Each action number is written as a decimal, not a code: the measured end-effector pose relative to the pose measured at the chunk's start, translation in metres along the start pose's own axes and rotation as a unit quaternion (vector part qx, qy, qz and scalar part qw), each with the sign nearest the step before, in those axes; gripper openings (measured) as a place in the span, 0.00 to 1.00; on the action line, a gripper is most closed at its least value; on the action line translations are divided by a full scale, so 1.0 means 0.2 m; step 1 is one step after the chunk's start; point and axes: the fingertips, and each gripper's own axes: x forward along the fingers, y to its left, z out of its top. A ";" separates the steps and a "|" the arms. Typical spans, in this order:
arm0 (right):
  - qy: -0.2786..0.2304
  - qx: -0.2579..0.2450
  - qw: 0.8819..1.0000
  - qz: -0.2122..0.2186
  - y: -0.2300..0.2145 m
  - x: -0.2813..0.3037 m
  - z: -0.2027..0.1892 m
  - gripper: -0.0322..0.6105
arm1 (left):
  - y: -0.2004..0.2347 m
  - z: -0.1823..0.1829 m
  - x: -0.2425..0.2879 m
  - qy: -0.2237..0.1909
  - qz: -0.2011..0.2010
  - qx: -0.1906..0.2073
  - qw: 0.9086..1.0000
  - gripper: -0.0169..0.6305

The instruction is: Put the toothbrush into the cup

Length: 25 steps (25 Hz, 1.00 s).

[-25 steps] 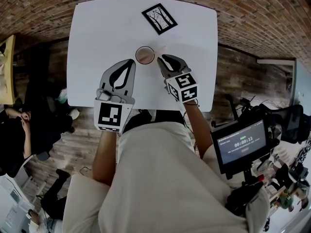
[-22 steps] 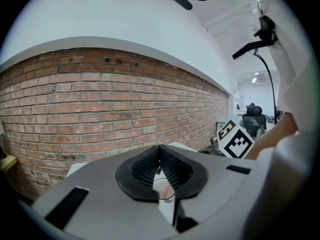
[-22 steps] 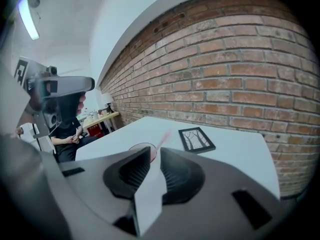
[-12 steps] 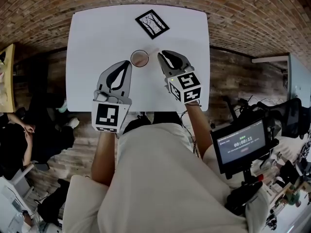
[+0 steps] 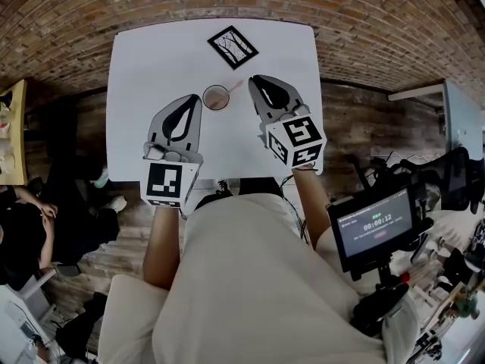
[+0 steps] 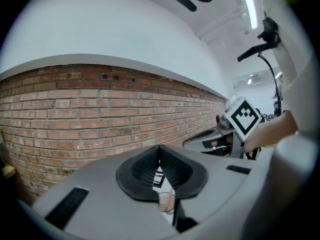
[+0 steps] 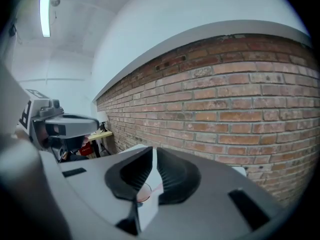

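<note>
White desk [image 5: 144, 67] carries it all; L gripper [image 5: 195, 99] & R gripper [image 5: 255, 80] flank the cup [image 5: 205, 98], both w/ jaws together on nothing, prob. because the job looks done. Pink toothbrush [image 5: 234, 88] seems to stand in the cup, leaning over its rim twd the R gripper.

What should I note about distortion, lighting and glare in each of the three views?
Head view: strong fisheye, so the edges of the white table bow; the light on it is even. Left gripper view: the courses of the brick wall curve, and the ceiling lamp is blown out. Right gripper view: the bricks curve the same way, and a ceiling lamp glares at upper left.
</note>
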 end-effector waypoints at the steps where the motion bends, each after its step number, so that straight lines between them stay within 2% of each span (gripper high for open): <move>1: -0.004 -0.001 1.000 -0.001 0.00 0.00 0.02 0.09 | 0.00 0.01 0.01 -0.002 0.000 0.002 1.000 0.04; 4: -0.011 -0.002 1.000 -0.008 -0.03 -0.02 0.05 0.06 | 0.01 0.03 0.03 -0.011 0.001 0.005 1.000 0.04; 10: -0.036 -0.010 0.999 -0.014 0.00 -0.10 0.17 0.06 | 0.01 0.11 -0.01 -0.029 -0.001 0.014 0.999 0.04; 15: -0.071 -0.013 0.997 -0.002 0.09 -0.20 0.33 0.06 | 0.00 0.24 -0.08 -0.044 0.004 0.026 0.999 0.04; 25: -0.104 -0.031 0.994 0.013 0.15 -0.29 0.53 0.06 | -0.01 0.41 -0.12 -0.073 0.003 0.044 0.996 0.04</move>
